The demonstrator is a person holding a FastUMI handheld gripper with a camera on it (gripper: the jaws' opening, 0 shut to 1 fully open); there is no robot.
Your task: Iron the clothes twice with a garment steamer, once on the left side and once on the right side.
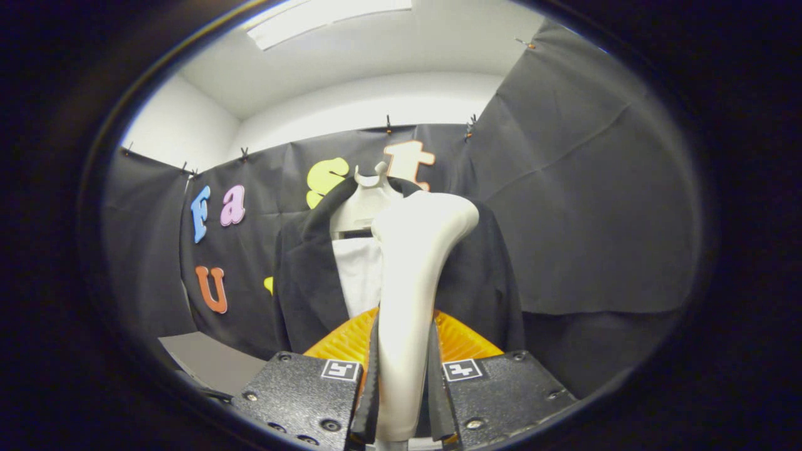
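My gripper (403, 382) is shut on the handle of a white garment steamer (410, 275), which rises upright between the two fingers. Its head bends toward the clothes beyond. A black jacket (307, 294) hangs open on a white hanger (363, 203) straight ahead, against the black cloth wall. A white shirt front (358, 275) shows between the lapels, just left of the steamer. The steamer head stands in front of the jacket's right half and hides part of it. Whether the head touches the cloth I cannot tell.
An orange ribbed part (341, 343) sits just past the fingers, behind the steamer handle. A grey board (207, 360) lies low to the left of the jacket. Black cloth walls close the booth on the left, back and right.
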